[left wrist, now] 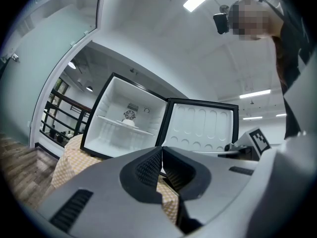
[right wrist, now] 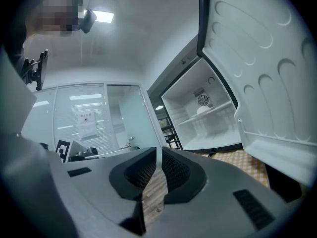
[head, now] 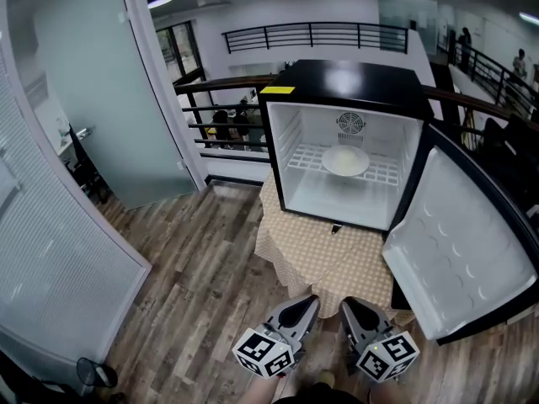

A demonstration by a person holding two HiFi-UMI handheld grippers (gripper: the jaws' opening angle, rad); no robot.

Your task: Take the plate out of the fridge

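Note:
A small black fridge (head: 341, 82) stands open on a table with a checkered cloth (head: 320, 255). A white plate (head: 346, 160) lies on its wire shelf, under the fan grille. Both grippers are low at the front, well short of the fridge. My left gripper (head: 311, 300) and my right gripper (head: 345, 304) are shut and hold nothing. In the left gripper view the plate (left wrist: 128, 123) shows small on the shelf beyond the closed left gripper (left wrist: 161, 150). The right gripper view has the plate (right wrist: 202, 110) far past the right gripper (right wrist: 159, 151).
The fridge door (head: 461, 242) swings wide open to the right, over the table's corner. A glass door (head: 93, 91) and a frosted partition (head: 50, 268) stand at left. A black railing (head: 223, 116) runs behind the fridge, with people beyond it. Wooden floor (head: 202, 293) lies between me and the table.

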